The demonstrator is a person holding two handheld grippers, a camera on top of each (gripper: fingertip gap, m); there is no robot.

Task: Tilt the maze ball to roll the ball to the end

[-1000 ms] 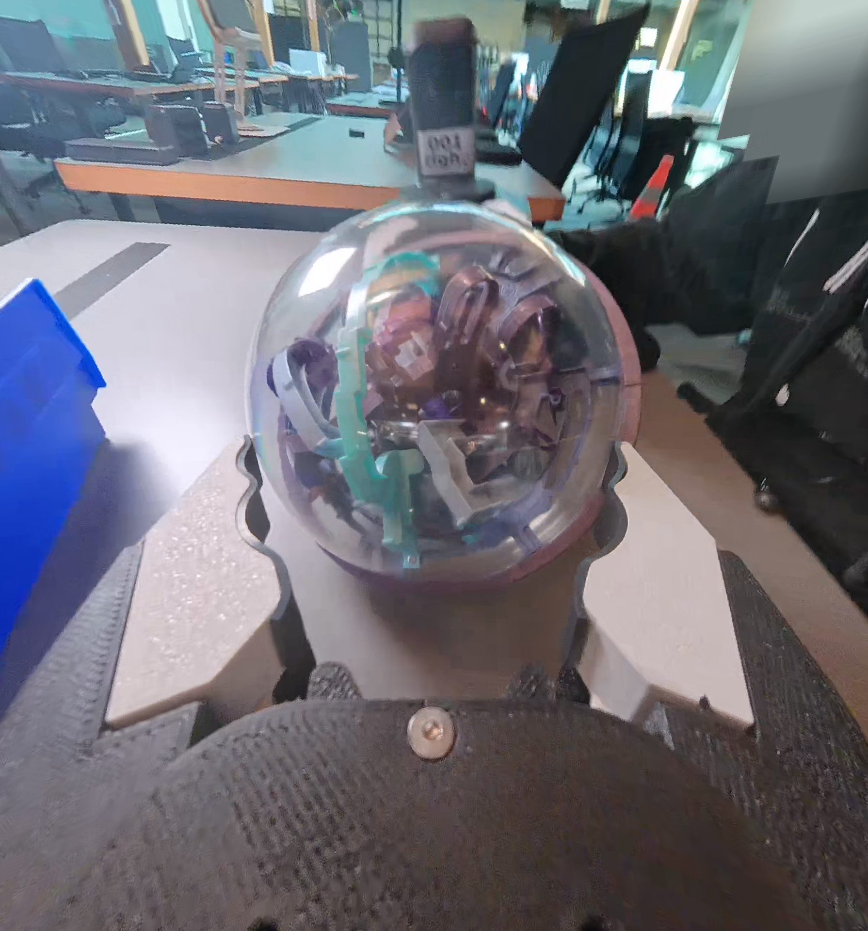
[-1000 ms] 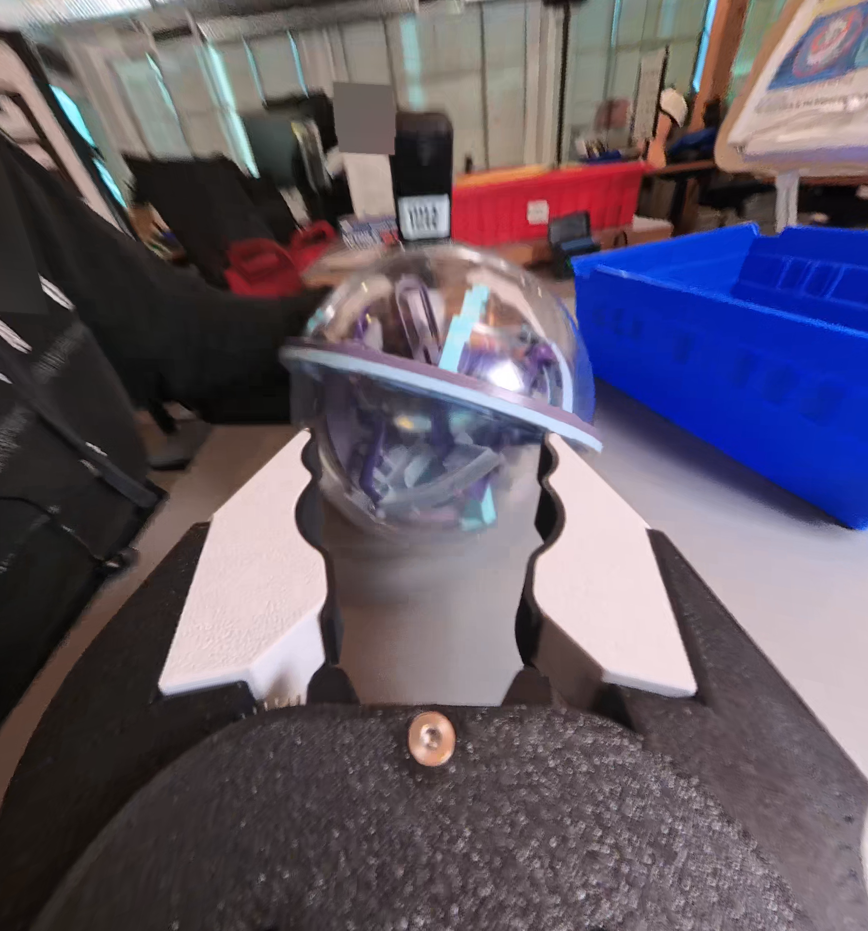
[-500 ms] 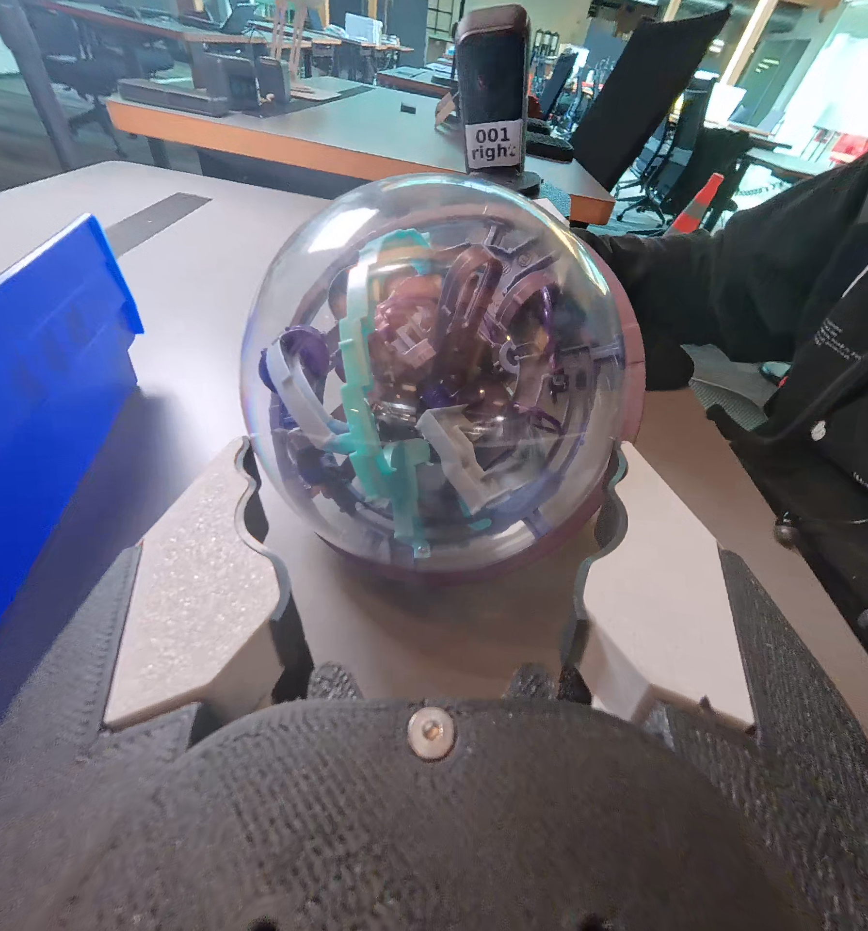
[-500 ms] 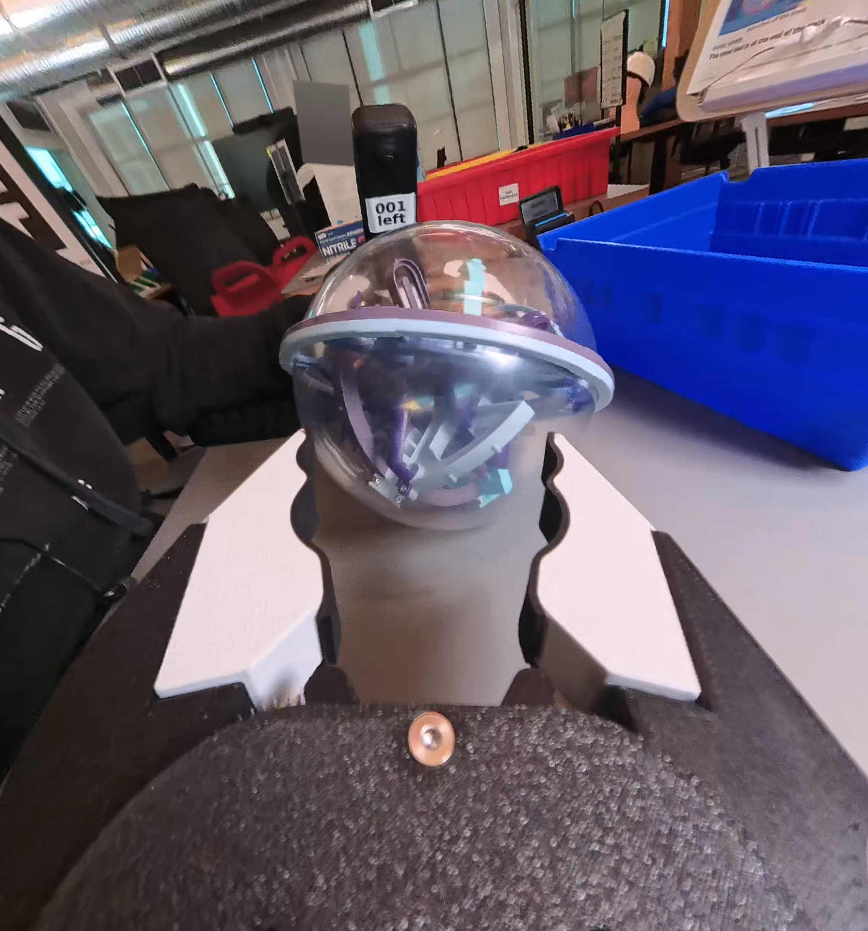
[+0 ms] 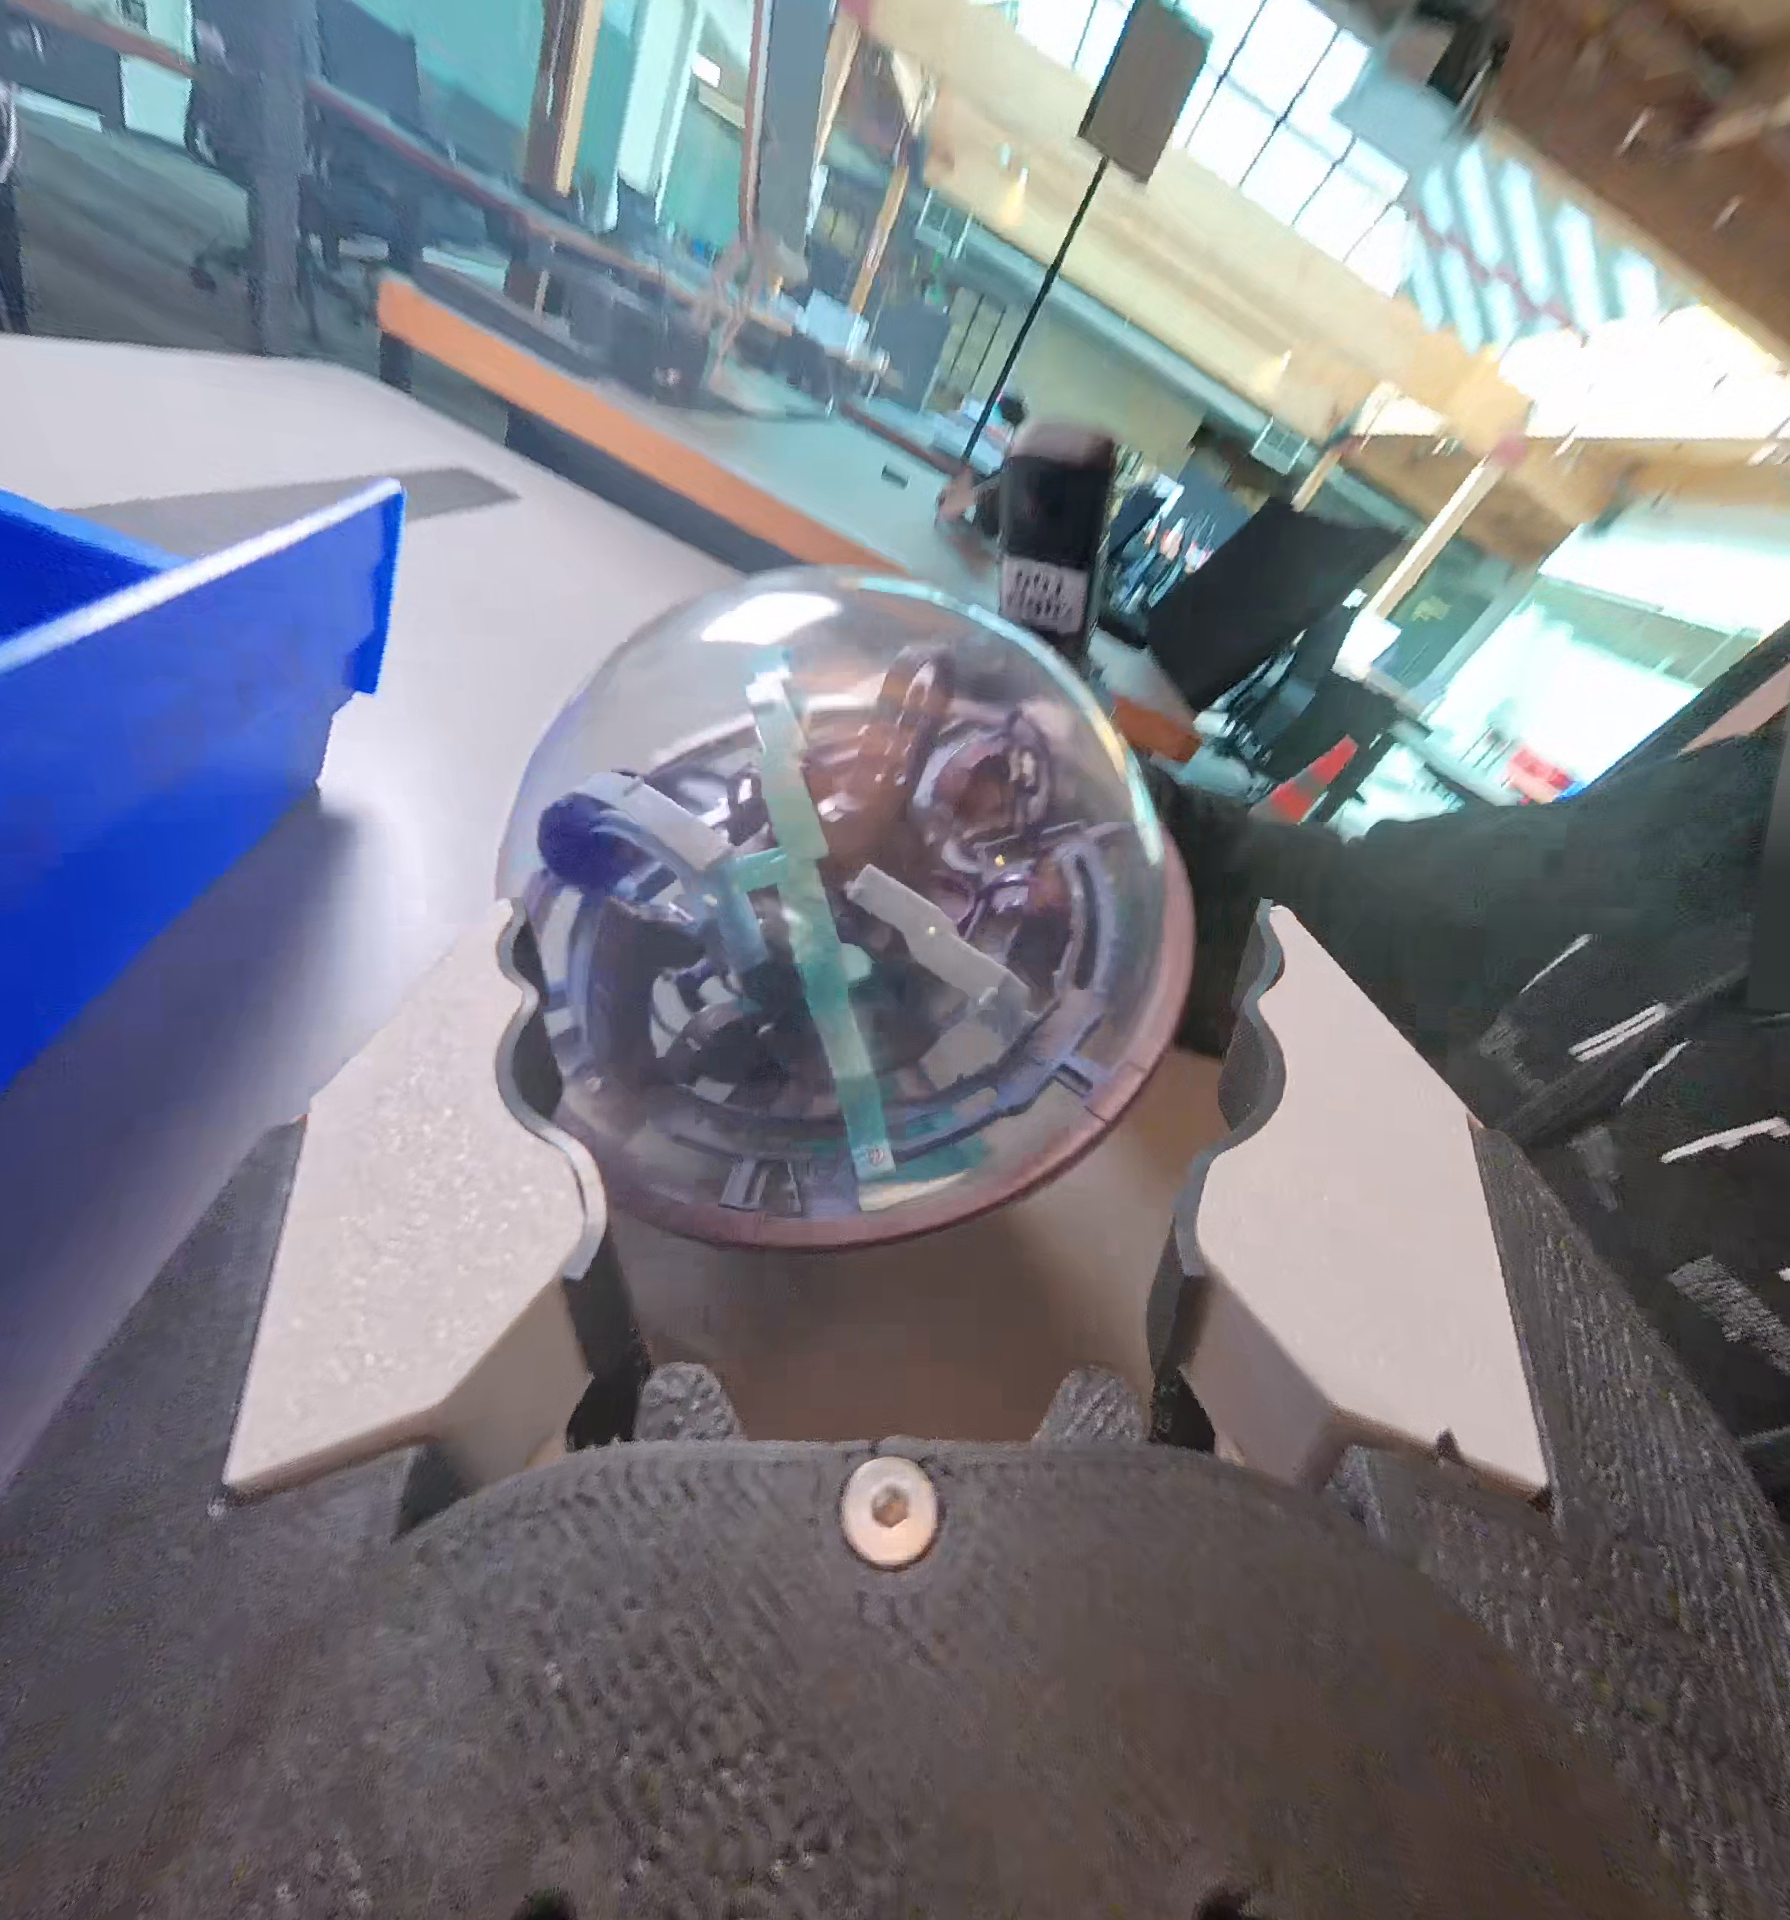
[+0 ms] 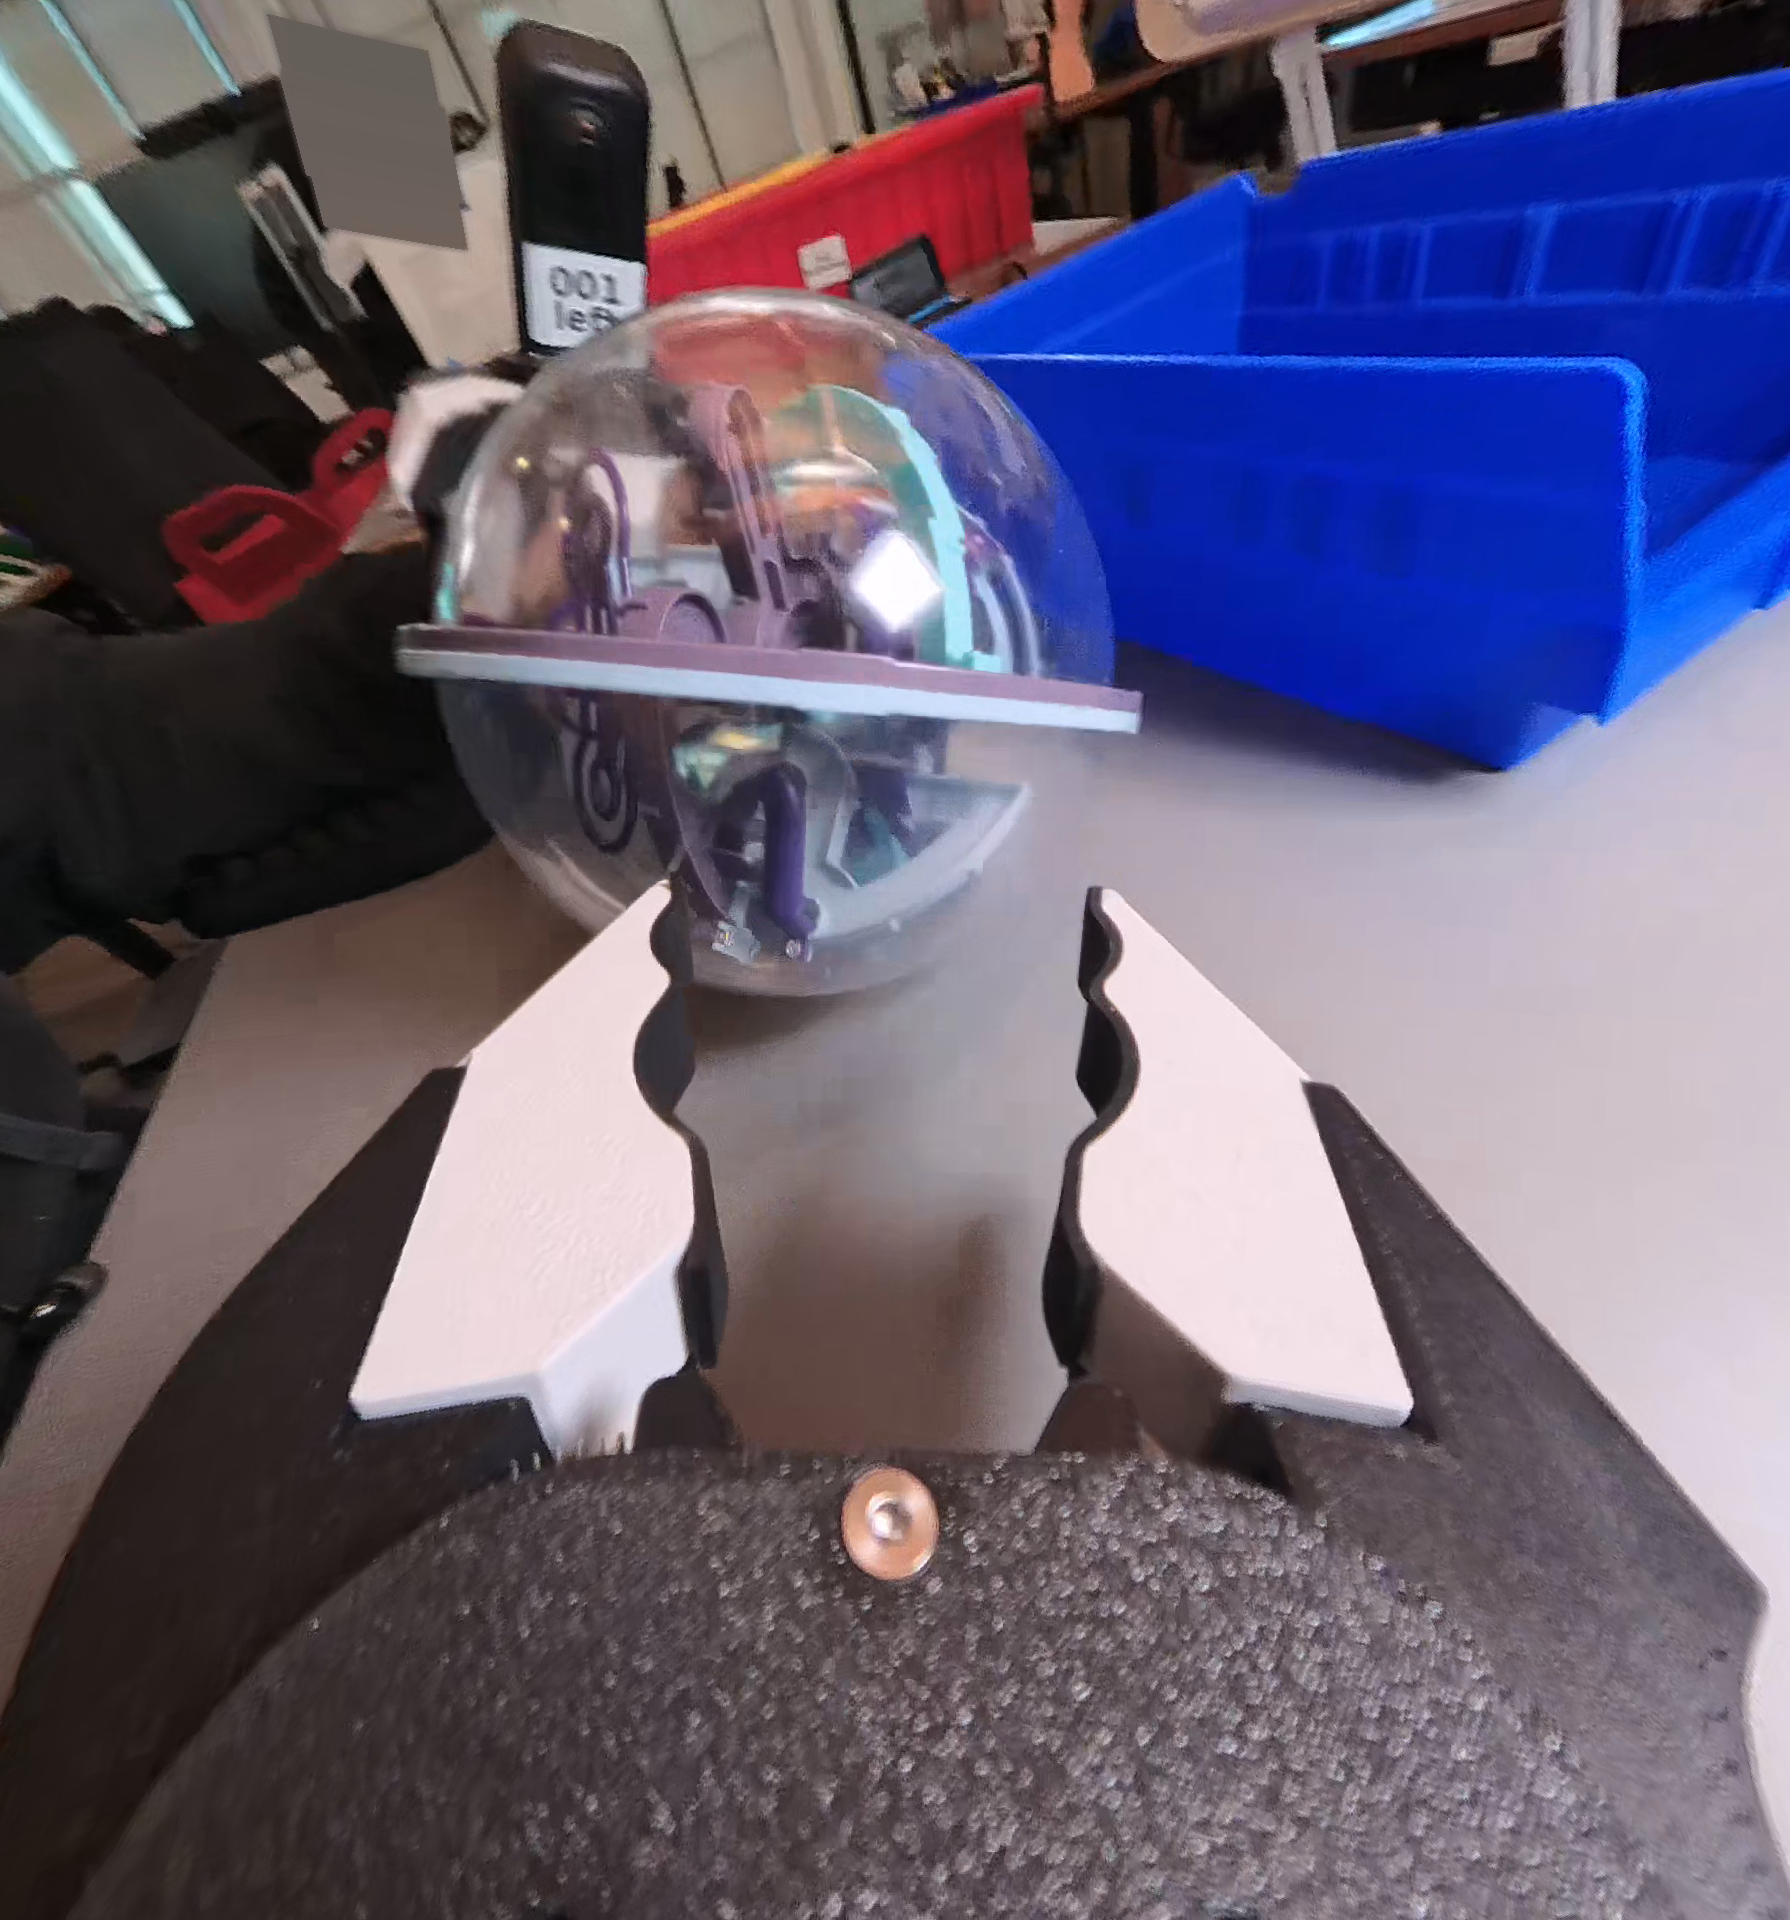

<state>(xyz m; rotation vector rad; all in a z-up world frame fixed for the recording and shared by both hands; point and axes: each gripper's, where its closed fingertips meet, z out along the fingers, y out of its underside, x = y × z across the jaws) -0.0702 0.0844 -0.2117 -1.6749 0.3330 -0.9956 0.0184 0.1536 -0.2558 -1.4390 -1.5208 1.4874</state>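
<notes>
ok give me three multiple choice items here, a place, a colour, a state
1. In the right wrist view, the bin lies on which side of the maze ball? A left B right C beneath
2. That bin is? A yellow B green C blue
3. The right hand-held gripper is? A open B shut on the bin C shut flat
Answers: B, the bin fills the right side; C, its walls are blue; A, its fingers stand apart, one clear of the maze ball.

blue bin [image 6: 1390, 499] | grey table [image 6: 1390, 935] | red crate [image 6: 870, 208] | orange-edged desk [image 5: 662, 436]
</notes>
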